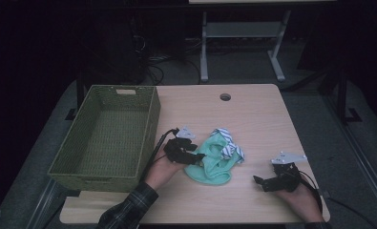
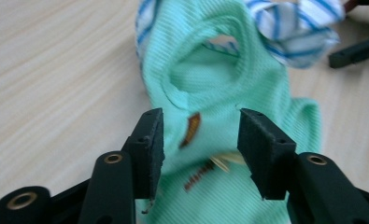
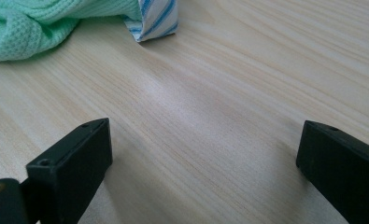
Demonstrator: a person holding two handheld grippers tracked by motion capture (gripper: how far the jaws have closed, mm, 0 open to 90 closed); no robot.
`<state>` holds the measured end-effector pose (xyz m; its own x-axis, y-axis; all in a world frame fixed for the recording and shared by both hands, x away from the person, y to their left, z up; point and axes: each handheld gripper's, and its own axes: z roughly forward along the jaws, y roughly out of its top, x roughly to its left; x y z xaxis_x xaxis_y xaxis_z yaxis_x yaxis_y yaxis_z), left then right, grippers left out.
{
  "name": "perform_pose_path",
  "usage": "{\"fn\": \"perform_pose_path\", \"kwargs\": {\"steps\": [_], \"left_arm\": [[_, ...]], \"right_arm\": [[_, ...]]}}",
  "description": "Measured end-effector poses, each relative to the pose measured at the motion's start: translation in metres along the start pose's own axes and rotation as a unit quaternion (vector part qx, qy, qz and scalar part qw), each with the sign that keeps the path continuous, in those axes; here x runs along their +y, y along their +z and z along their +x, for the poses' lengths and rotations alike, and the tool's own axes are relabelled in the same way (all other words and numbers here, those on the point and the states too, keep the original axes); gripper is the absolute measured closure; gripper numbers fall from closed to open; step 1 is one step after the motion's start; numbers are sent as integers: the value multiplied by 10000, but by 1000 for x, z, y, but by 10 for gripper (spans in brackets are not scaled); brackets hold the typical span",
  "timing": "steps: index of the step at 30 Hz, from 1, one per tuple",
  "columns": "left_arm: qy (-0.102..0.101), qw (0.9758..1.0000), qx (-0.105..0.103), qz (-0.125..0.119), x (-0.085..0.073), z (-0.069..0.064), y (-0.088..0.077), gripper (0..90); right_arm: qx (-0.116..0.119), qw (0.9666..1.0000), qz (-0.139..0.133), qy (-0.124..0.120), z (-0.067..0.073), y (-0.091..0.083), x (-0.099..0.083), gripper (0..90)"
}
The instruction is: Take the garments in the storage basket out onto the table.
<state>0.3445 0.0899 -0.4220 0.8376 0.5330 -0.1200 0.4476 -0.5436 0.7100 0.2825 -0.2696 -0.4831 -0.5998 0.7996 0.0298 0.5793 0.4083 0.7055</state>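
From the high view I see the green woven basket (image 1: 105, 138) at the table's left with nothing inside, and the mint garment (image 1: 214, 160) bunched mid-table, beside my left gripper (image 1: 198, 157). My right gripper (image 1: 258, 181) rests apart.

In the left gripper view, jaws half open, garment (image 2: 219, 88) between them, pads not pressing; its print is blurred.

In the right gripper view, jaws wide over bare table (image 3: 210, 107); garment cut off by the frame's top.

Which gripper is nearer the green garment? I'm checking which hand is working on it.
Left. The left gripper is at the green garment's left edge, jaws open over the cloth. The right gripper rests apart on the table.
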Motion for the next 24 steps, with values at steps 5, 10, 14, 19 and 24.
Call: {"fn": "perform_pose_path", "kwargs": {"steps": [5,10,14,19,24], "left_arm": [[132,9999,-42,87,-11,-11,-7,607],[135,9996,-129,195,-22,-19,-9,743],[244,9992,-129,292,-27,-23,-6,871],[309,9982,-141,488,-33,-29,4,896],[375,9963,-189,746,-40,-31,15,896]], "right_arm": [[5,10000,-1,10,0,0,0,33],[3,10000,-4,11,0,0,0,33],[3,10000,-5,12,0,0,0,34],[3,10000,-2,17,0,0,0,34],[-13,10000,-21,17,0,0,0,49]]}}
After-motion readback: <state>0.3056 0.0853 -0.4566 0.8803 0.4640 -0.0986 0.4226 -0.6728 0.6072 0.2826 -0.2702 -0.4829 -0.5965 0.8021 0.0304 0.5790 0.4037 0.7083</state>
